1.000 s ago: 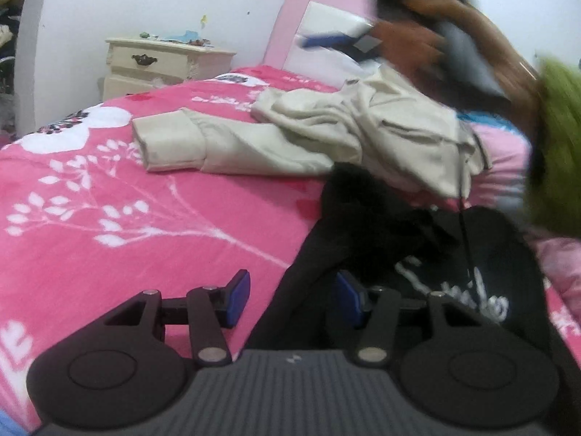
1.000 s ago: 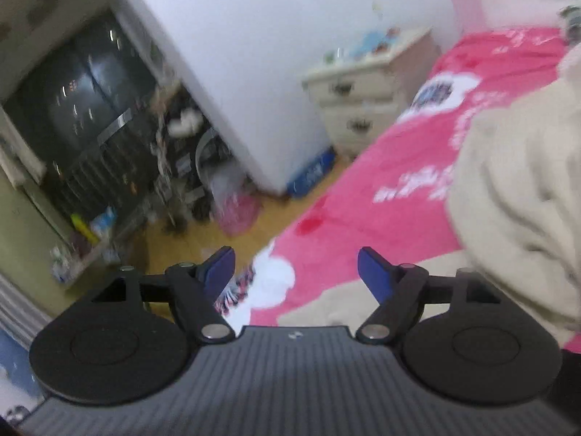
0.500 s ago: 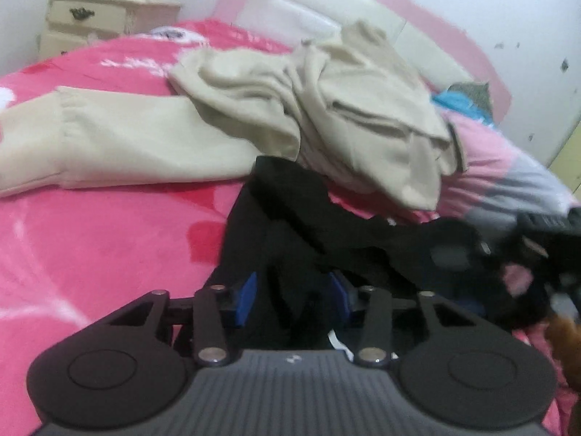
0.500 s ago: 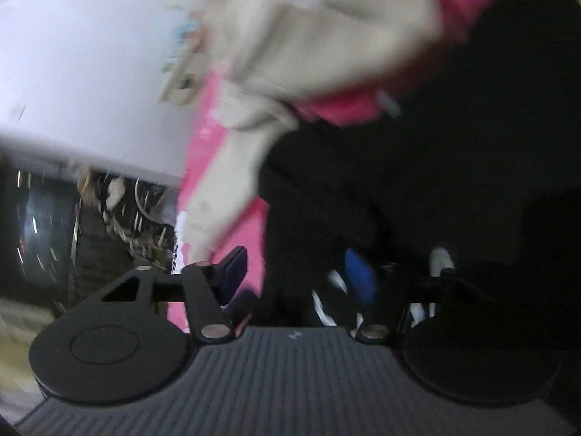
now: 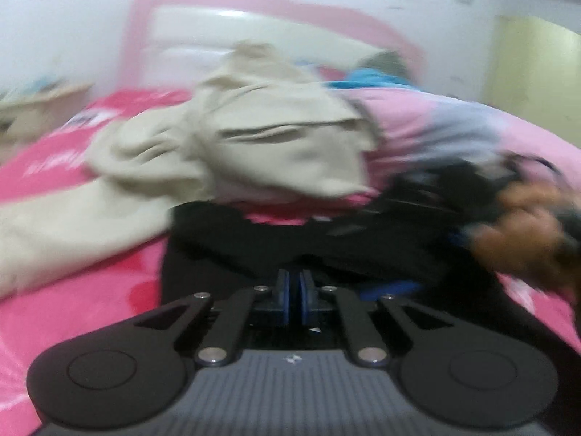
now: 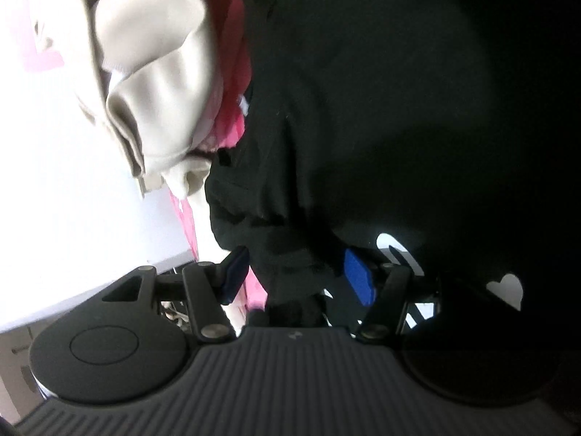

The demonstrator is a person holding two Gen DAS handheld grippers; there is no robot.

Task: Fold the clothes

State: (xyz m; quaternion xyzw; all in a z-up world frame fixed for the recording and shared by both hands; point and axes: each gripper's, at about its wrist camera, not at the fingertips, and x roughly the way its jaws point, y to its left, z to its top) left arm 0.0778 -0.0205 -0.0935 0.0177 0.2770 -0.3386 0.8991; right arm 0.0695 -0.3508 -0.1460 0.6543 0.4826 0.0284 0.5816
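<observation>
A black garment (image 5: pixel 326 239) with white print lies crumpled on the pink bed. My left gripper (image 5: pixel 294 287) is closing, its blue pads nearly together and pinching the garment's near edge. In the right wrist view, which is rolled sideways, the black garment (image 6: pixel 363 109) fills the frame. A bunched fold of it sits between the pads of my right gripper (image 6: pixel 296 276), which stand apart without clearly pressing it. A person's hand (image 5: pixel 523 218) shows blurred at the right of the left wrist view. A beige garment (image 5: pixel 272 138) (image 6: pixel 156 72) lies heaped behind the black one.
The pink bedcover (image 5: pixel 72 290) spreads to the left. A pink and white headboard (image 5: pixel 218 18) stands against the wall, with a cream nightstand (image 5: pixel 36 109) at far left. A pink and grey quilt (image 5: pixel 454 127) and a blue cloth (image 5: pixel 370 76) lie at the back right.
My left gripper closed its pads on the black garment's edge while moving across the bed. My right gripper rolled over and dropped from facing the floor onto the black garment.
</observation>
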